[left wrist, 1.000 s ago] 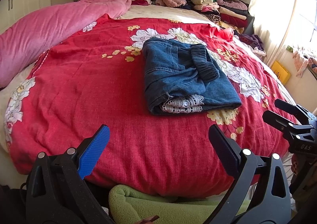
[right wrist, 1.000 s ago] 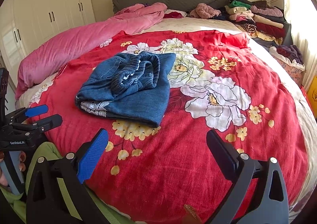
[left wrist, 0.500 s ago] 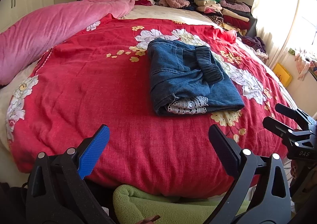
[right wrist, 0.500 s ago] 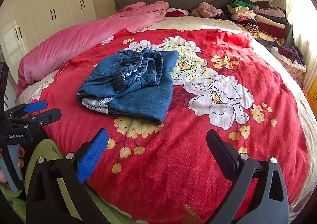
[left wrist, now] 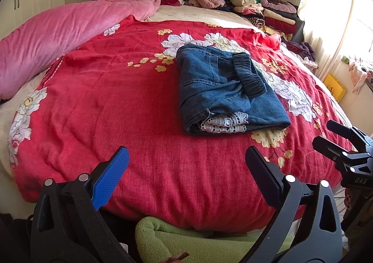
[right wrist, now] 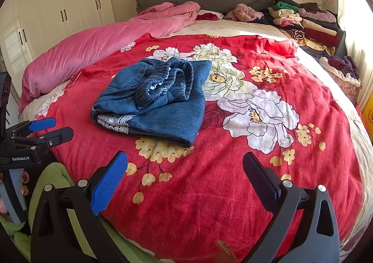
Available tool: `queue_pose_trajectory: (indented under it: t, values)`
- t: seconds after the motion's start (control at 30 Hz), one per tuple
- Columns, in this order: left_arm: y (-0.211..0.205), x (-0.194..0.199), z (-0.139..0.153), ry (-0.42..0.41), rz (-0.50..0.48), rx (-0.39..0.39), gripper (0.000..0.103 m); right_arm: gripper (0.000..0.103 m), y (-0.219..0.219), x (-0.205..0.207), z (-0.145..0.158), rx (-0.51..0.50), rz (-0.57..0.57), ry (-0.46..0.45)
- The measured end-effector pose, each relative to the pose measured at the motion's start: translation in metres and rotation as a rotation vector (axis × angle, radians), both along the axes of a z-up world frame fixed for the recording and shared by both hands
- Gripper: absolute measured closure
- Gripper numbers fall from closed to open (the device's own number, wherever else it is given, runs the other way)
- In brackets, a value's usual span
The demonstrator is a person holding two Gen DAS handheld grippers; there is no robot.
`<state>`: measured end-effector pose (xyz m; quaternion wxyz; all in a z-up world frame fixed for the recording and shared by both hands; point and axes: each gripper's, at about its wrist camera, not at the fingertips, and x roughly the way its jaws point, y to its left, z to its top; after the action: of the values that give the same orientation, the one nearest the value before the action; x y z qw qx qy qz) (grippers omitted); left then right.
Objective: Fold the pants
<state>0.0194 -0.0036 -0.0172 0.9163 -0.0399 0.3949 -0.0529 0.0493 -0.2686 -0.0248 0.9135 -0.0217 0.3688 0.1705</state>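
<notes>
— Where were the pants?

— The folded blue denim pants (left wrist: 223, 90) lay mid-bed on the red floral blanket (left wrist: 116, 104), lace hem peeking out nearside.

— Your tongs?

— My left gripper (left wrist: 186, 169) and right gripper (right wrist: 185, 171) gaped apart, empty.

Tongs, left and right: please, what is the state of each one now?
Left tongs: open, holding nothing, short of the folded jeans.
Right tongs: open, holding nothing.
</notes>
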Motion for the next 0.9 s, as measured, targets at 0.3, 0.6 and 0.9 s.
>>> queue_pose_trajectory:
  t: [0.3, 0.6, 0.9]
  values:
    - [-0.0001, 0.0008, -0.0004, 0.001, 0.001, 0.004, 0.009, 0.004, 0.0004, 0.0000, 0.0003, 0.000, -0.001, 0.003]
    - [0.0063, 0.0003, -0.0016, -0.001, 0.005, 0.015, 0.009, 0.004, 0.0010, 0.0000, 0.0000, 0.000, -0.001, 0.003]
    - [0.0044, -0.0003, -0.0006, -0.007, -0.003, 0.018, 0.009, 0.004, -0.0011, 0.0007, -0.0013, -0.003, -0.012, 0.004]
